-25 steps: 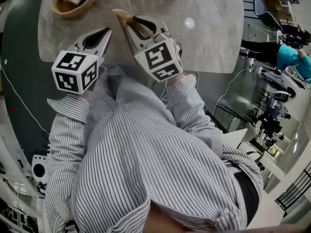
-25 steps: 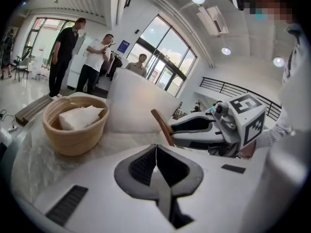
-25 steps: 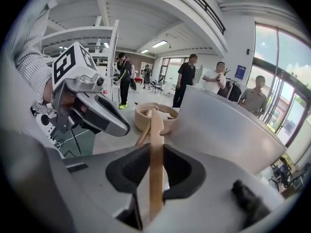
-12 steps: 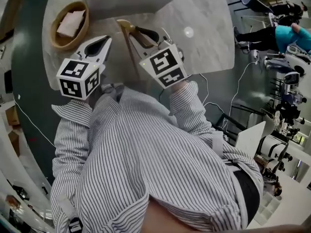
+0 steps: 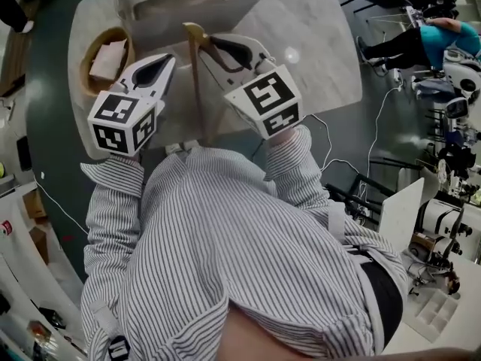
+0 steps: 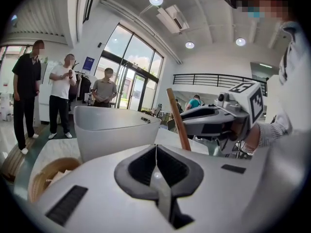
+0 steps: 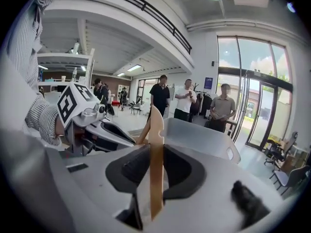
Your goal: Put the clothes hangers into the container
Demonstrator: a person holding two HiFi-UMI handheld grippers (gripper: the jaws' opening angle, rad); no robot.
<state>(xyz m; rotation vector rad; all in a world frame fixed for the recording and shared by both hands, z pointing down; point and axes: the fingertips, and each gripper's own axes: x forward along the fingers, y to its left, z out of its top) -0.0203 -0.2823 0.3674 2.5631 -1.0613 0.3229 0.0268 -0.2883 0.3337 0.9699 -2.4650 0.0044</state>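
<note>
Clearly, the right gripper (image 7: 156, 173) clamps a pale wooden clothes hanger (image 5: 197, 81) over the marble worktop (image 5: 316, 43), near the grey plastic container (image 5: 188, 13) at its far edge; the left gripper (image 6: 155, 161) is closed, empty.

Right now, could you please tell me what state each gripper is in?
Left gripper: closed, empty.
Right gripper: closed on the hanger.

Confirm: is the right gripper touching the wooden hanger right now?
Touching. The right gripper view shows the right gripper with both jaws clamped against the flat sides of the wooden hanger, with no gap.
</note>
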